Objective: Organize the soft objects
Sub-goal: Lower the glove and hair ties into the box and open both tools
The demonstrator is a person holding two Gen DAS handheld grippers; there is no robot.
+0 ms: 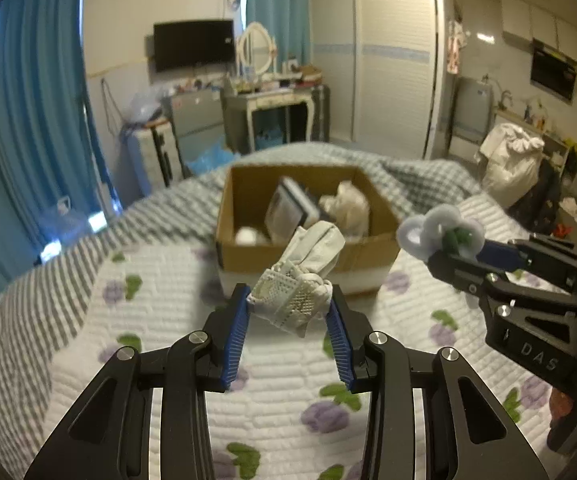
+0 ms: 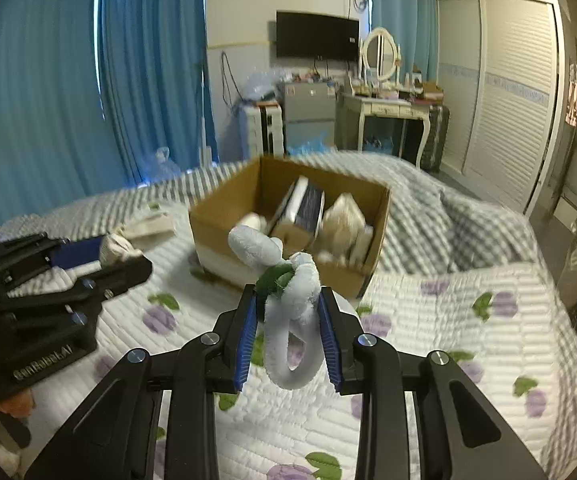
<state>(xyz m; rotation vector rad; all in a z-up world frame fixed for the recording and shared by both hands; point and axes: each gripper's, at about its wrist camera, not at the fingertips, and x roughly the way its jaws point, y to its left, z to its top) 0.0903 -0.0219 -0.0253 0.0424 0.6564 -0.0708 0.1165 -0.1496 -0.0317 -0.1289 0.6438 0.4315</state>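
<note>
Both tongs are clamped on soft things above the bed (image 1: 280,396), left tongs (image 1: 290,306) pinching a white mesh pouch (image 1: 300,280), right tongs (image 2: 288,312) a fuzzy pale-blue flower (image 2: 288,300), each aimed at twelve o'clock toward the cardboard box (image 1: 248,240), probably for dropping in.

Two black two-finger grippers with blue ribbed pads are counted, the left gripper (image 1: 290,304) and the right gripper (image 2: 288,312). One open brown cardboard box (image 1: 248,184) is seen on one white quilted bedspread printed with purple flowers (image 1: 168,280), and about four pale items can be made out inside the box, though blur keeps that count uncertain. One cream bundle of mesh fabric (image 1: 300,276) and one pale blue plush looped toy with green leaves (image 2: 292,304) are counted outside the box.
</note>
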